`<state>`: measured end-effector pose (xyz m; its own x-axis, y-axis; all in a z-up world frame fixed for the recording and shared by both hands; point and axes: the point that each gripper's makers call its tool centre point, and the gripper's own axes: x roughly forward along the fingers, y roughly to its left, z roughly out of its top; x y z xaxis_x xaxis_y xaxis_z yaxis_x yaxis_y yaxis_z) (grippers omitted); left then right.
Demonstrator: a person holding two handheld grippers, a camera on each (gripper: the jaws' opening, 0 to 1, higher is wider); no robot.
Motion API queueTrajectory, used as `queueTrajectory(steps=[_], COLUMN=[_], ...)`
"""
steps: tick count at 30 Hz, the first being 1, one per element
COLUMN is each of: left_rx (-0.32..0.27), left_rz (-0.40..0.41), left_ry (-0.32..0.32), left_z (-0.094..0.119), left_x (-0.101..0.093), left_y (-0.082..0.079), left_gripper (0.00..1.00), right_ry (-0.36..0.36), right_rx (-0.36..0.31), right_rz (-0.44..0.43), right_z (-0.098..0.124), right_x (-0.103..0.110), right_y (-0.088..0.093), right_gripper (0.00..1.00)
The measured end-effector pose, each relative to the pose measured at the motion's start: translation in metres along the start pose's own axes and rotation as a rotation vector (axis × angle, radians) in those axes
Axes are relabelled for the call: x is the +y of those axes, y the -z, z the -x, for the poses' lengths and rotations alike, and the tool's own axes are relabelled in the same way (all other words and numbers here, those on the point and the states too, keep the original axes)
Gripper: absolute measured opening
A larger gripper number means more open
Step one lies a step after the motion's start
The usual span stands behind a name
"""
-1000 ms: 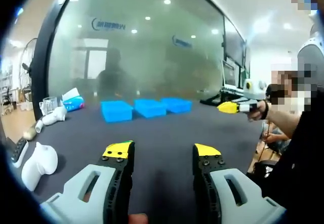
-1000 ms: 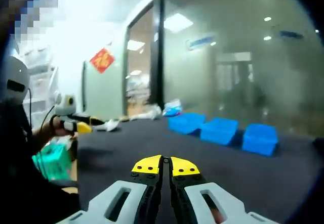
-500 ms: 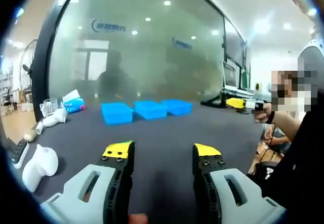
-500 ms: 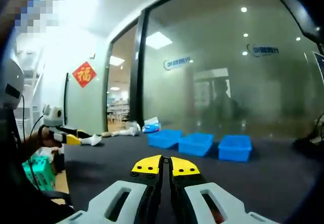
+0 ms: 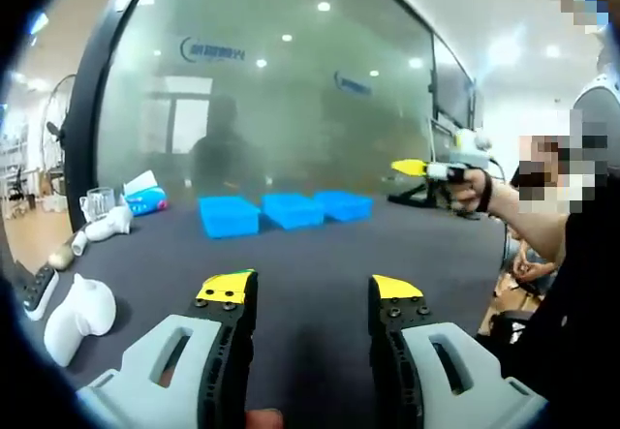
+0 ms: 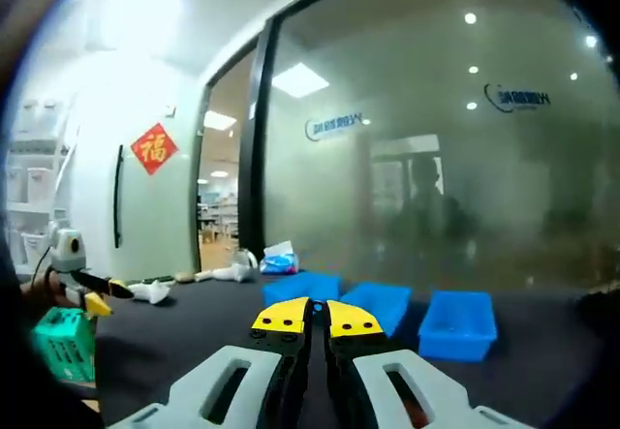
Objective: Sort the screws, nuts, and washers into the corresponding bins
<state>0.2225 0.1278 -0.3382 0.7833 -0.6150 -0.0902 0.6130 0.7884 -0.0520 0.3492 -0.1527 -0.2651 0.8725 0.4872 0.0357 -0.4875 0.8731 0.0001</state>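
Three blue bins stand in a row on the dark table: left bin (image 5: 229,215), middle bin (image 5: 292,209), right bin (image 5: 344,204). My left gripper (image 5: 310,293) is open low over the table, well short of the bins, with nothing between its yellow-tipped fingers. A hand holds my right gripper (image 5: 418,168) in the air to the right of the bins. In the right gripper view, the right gripper (image 6: 310,319) is shut with nothing in it. Beyond it lie the bins (image 6: 378,302), and the left gripper (image 6: 85,293) is at far left.
White plastic pieces (image 5: 79,309), a remote (image 5: 35,290), a glass cup (image 5: 95,201) and a tissue pack (image 5: 141,197) lie along the table's left side. A green basket (image 6: 64,344) sits at the near left edge. A frosted glass wall (image 5: 291,100) stands behind the bins.
The right gripper has risen and swung left toward the bins, still shut; in its view the bins appear larger and lower. The left gripper has not moved.
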Motion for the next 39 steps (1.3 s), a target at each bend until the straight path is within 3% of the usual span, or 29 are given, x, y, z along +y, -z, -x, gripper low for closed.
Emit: queueTrajectory(steps=[5, 12, 15, 20, 27, 33, 39], left_rx=[-0.003, -0.002, -0.001, 0.002, 0.001, -0.001, -0.003], left_rz=[0.006, 0.017, 0.019, 0.016, 0.018, 0.017, 0.012], left_ry=[-0.009, -0.014, -0.015, -0.013, -0.017, -0.024, -0.028], left_z=[0.001, 0.0, -0.001, -0.001, 0.0, 0.002, 0.003], left_x=[0.003, 0.005, 0.005, 0.005, 0.007, 0.009, 0.01], left_y=[0.001, 0.003, 0.004, 0.004, 0.005, 0.004, 0.003], left_gripper=[0.45, 0.45, 0.45, 0.45, 0.45, 0.45, 0.45], right_ry=[0.019, 0.05, 0.057, 0.071, 0.109, 0.111, 0.062], right_rx=[0.027, 0.116, 0.135, 0.185, 0.225, 0.236, 0.22], right_rz=[-0.021, -0.01, -0.04, -0.02, 0.008, 0.005, 0.056], right_z=[-0.043, -0.103, -0.129, -0.161, -0.185, -0.189, -0.176], right_x=[-0.02, -0.044, -0.048, -0.052, -0.063, -0.062, -0.044], right_y=[0.0, 0.018, 0.023, 0.034, 0.045, 0.052, 0.047], right_gripper=[0.03, 0.03, 0.03, 0.03, 0.03, 0.04, 0.18])
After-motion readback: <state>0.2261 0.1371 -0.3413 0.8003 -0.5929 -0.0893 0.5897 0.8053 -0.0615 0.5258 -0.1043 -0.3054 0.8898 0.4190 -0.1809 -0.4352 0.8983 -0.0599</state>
